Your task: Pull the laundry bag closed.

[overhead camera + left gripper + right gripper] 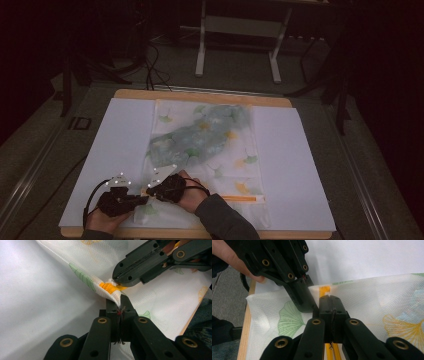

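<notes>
A white mesh bag (235, 165) printed with green and yellow leaves lies flat on the table, with a blue-grey garment (210, 131) inside it. An orange zipper (245, 198) runs along its near edge. At the bag's near left corner my left gripper (143, 198) is shut on the mesh just beside the zipper's end (108, 287), pinching a fold of fabric (119, 303). My right gripper (150, 190) meets it tip to tip and is shut on the small white zipper pull (328, 293). In the right gripper view the left gripper (304, 303) touches the bag's corner from the left.
The bag rests on a white sheet (120, 130) that covers a wooden table (200, 95). A person's sleeve (225, 220) crosses the near edge. A metal stand (240, 30) and cables (152, 65) sit on the dark floor behind the table.
</notes>
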